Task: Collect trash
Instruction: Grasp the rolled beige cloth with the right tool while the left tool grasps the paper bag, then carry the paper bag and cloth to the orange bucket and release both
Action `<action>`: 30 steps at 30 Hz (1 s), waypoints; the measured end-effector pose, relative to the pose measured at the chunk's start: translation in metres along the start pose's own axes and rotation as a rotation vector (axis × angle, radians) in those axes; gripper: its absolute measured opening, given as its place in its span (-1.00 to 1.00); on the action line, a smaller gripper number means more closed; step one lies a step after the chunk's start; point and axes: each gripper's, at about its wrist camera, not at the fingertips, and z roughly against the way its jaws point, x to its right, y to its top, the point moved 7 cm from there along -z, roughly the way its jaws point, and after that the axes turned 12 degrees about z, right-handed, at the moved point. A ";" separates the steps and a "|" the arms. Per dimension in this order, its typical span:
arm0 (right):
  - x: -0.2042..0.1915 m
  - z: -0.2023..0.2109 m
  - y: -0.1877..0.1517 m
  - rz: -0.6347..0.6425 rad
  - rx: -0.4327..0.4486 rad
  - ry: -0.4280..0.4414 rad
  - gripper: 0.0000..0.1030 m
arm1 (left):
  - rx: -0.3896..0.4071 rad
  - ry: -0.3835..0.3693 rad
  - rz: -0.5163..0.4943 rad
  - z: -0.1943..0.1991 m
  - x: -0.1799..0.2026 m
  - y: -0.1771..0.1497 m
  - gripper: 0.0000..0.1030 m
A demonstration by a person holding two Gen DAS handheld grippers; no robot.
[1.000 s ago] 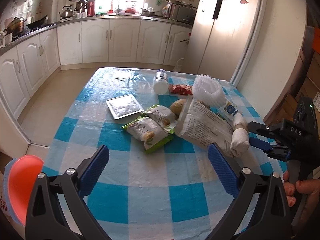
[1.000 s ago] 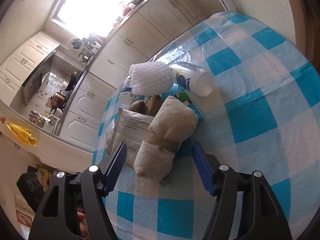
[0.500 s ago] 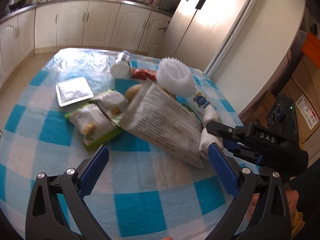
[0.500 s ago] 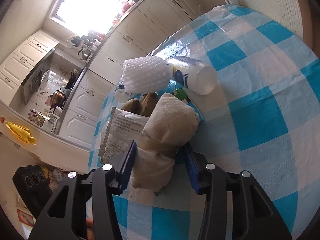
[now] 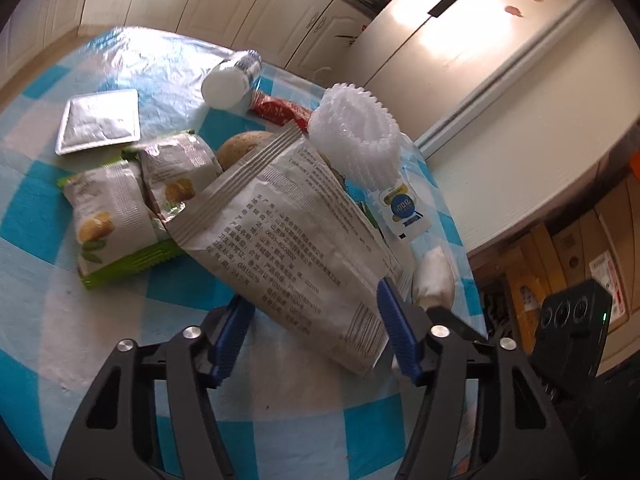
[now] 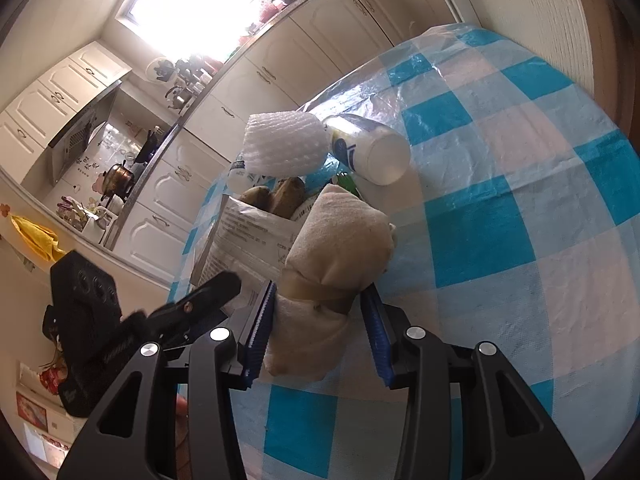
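Note:
My right gripper (image 6: 318,330) is shut on a rolled beige cloth bundle (image 6: 336,256) on the blue-checked table (image 6: 520,208); the bundle also shows in the left wrist view (image 5: 434,276). My left gripper (image 5: 316,328) is open, its jaws either side of the near end of a large silver printed bag (image 5: 288,232), which also shows in the right wrist view (image 6: 248,240). Behind the bag lie two green snack packets (image 5: 120,212), a potato (image 5: 244,148), a white foam fruit net (image 5: 356,136) and a white bottle (image 6: 368,152).
A foil tray (image 5: 100,120), a white jar on its side (image 5: 232,80) and a red wrapper (image 5: 280,110) lie farther back. A fridge (image 5: 460,40) and cardboard boxes (image 5: 560,248) stand to the right. White kitchen cabinets (image 6: 248,92) run behind the table.
My left gripper has moved forward and right until the silver bag lies between its jaws, and the jaws have narrowed. My right gripper has closed onto the cloth bundle.

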 end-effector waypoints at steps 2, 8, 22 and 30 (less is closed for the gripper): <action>-0.001 -0.001 -0.002 0.008 -0.005 -0.004 -0.13 | 0.003 -0.011 0.022 -0.003 0.000 0.003 0.14; 0.001 -0.003 -0.009 0.007 -0.014 -0.005 -0.13 | 0.002 -0.035 0.080 -0.007 -0.003 0.011 -0.23; -0.026 0.007 -0.018 0.081 -0.008 -0.051 -0.13 | 0.081 -0.107 0.048 0.042 0.005 0.018 -0.78; -0.051 0.011 -0.023 0.139 -0.011 -0.055 -0.13 | 0.145 -0.107 0.057 0.086 -0.017 0.017 -0.83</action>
